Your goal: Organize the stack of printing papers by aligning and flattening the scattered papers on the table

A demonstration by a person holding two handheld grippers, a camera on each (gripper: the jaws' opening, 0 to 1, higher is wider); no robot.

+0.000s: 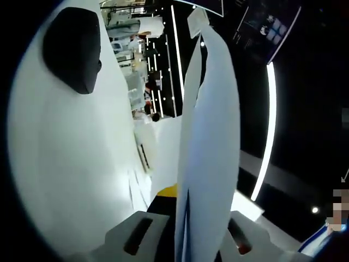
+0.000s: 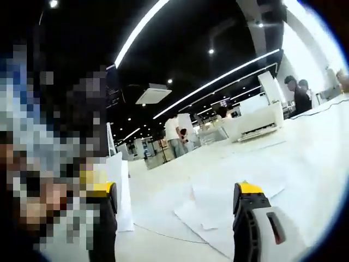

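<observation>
Now, left gripper (image 1: 188, 240): jaws clamped on upright paper sheets (image 1: 210, 153).
Right gripper (image 2: 177, 218): jaws wide apart, holding nothing.
Tabletop (image 2: 305, 153): scattered papers (image 2: 229, 204) lying flat.

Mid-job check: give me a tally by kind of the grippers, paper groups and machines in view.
Grippers: 2, the left gripper shut on paper, the right gripper open
held paper sheaf: 1
spread of loose sheets: 1, single sheets too overlapped to count
white printer-like machine: 1
Total: 5
</observation>
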